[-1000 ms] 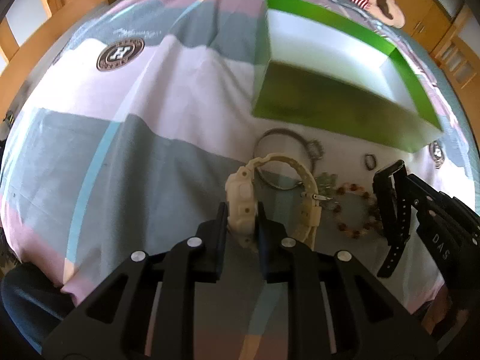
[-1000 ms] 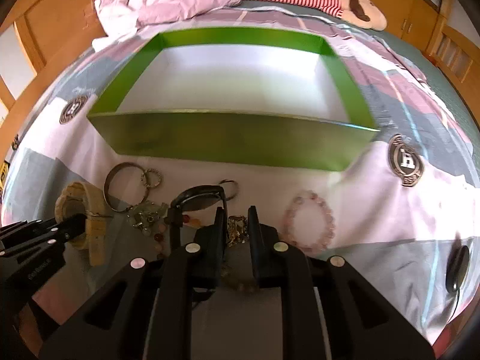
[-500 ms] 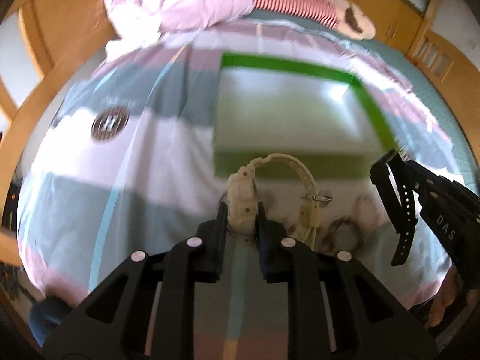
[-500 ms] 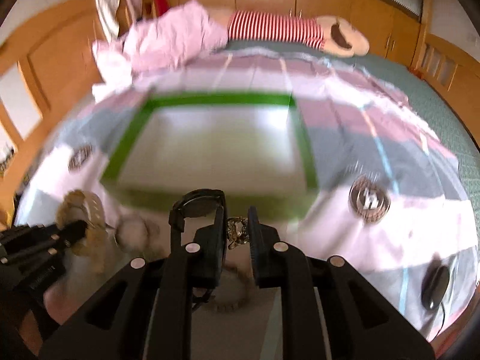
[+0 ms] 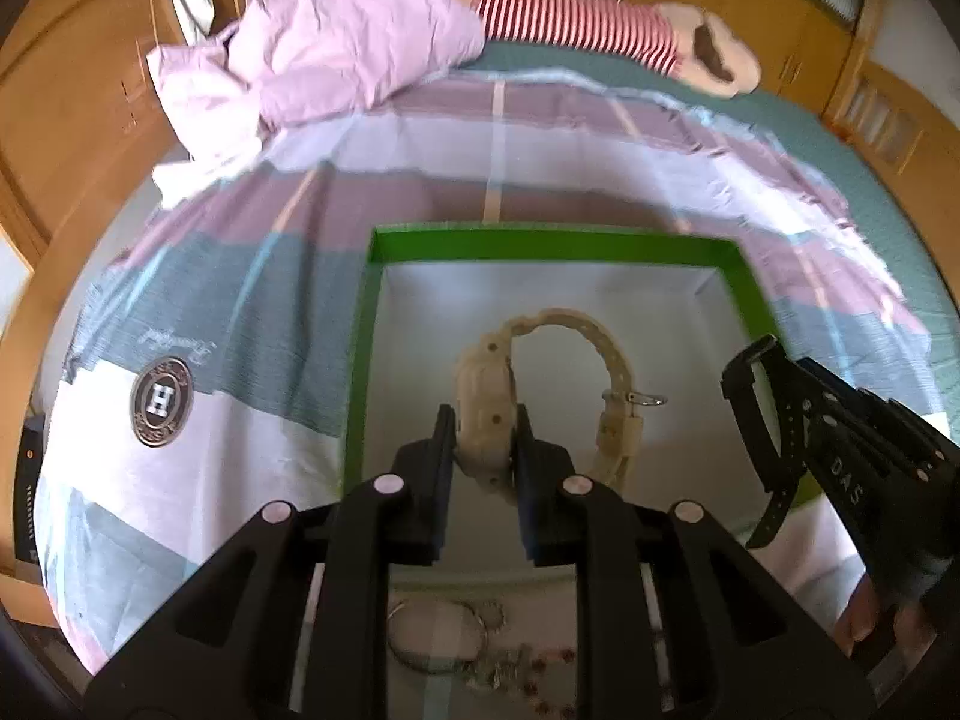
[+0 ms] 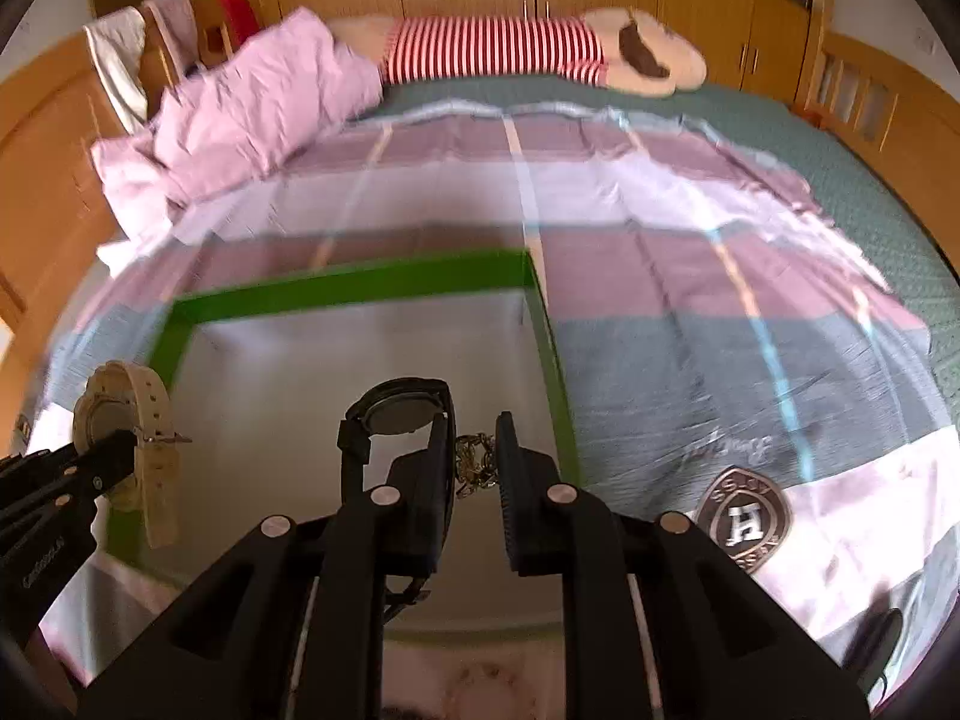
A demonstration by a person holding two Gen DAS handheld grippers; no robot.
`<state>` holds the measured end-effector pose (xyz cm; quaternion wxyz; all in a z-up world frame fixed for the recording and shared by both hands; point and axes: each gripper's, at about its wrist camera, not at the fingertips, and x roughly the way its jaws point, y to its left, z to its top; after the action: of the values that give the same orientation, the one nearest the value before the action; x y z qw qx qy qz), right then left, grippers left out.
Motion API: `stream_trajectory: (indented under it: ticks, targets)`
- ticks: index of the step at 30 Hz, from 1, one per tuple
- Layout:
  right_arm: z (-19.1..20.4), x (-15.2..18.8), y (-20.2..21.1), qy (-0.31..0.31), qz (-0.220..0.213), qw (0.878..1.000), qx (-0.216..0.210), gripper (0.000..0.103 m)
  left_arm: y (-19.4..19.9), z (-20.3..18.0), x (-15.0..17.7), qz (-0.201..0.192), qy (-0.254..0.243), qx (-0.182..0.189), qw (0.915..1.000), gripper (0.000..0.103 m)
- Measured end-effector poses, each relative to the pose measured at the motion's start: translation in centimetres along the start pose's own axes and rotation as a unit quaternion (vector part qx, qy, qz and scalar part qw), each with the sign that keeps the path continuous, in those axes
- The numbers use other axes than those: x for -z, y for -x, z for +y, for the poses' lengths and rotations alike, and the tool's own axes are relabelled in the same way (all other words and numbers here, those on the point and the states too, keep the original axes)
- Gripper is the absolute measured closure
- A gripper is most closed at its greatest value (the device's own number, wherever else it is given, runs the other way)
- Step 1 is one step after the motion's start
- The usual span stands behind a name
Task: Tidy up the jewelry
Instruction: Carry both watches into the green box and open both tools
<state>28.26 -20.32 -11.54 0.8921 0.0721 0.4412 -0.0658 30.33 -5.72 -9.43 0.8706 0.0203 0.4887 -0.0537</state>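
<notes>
My left gripper is shut on the case of a cream watch and holds it above the white floor of the green box. My right gripper is shut on a gold chain; a black watch hangs on its left finger, also over the green box. The right gripper with the black watch shows at the right of the left wrist view. The cream watch shows at the left of the right wrist view.
A silver bangle and beaded pieces lie on the patchwork bedsheet in front of the box. A pink bead bracelet lies there too. A pink quilt and a striped plush toy lie at the bed's far end.
Both grippers have risen and moved forward with their loads, from low over the sheet in front of the box to above the box's inside. The loose jewelry now lies behind and below them.
</notes>
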Motion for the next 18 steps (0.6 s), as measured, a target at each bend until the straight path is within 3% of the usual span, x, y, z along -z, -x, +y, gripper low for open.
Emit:
stream_trajectory:
  ticks: [4,6,8,14,18]
  targets:
    - [-0.1,0.7,-2.6,-0.001,0.022,1.0,0.005,0.084,-3.3,-0.4,0.4,0.036,0.007,0.004,0.9993,0.082]
    - [-0.2,1.0,-2.6,-0.001,0.019,1.0,0.002,0.063,-3.8,-0.6,0.4,0.04,0.004,0.002,0.9992,0.057]
    - [-0.7,1.1,-1.6,-0.009,0.01,1.0,-0.017,0.051,-3.2,-0.7,0.3,0.025,-0.002,-0.007,0.9997,0.053]
    - [-3.9,3.3,5.4,-0.05,-0.024,0.997,-0.045,0.05,3.0,1.8,2.2,-0.026,0.013,-0.001,0.9996,0.049]
    - [-5.0,8.4,7.3,-0.036,-0.013,0.999,-0.033,0.05,5.5,3.7,7.0,-0.04,0.028,0.003,0.9988,0.048]
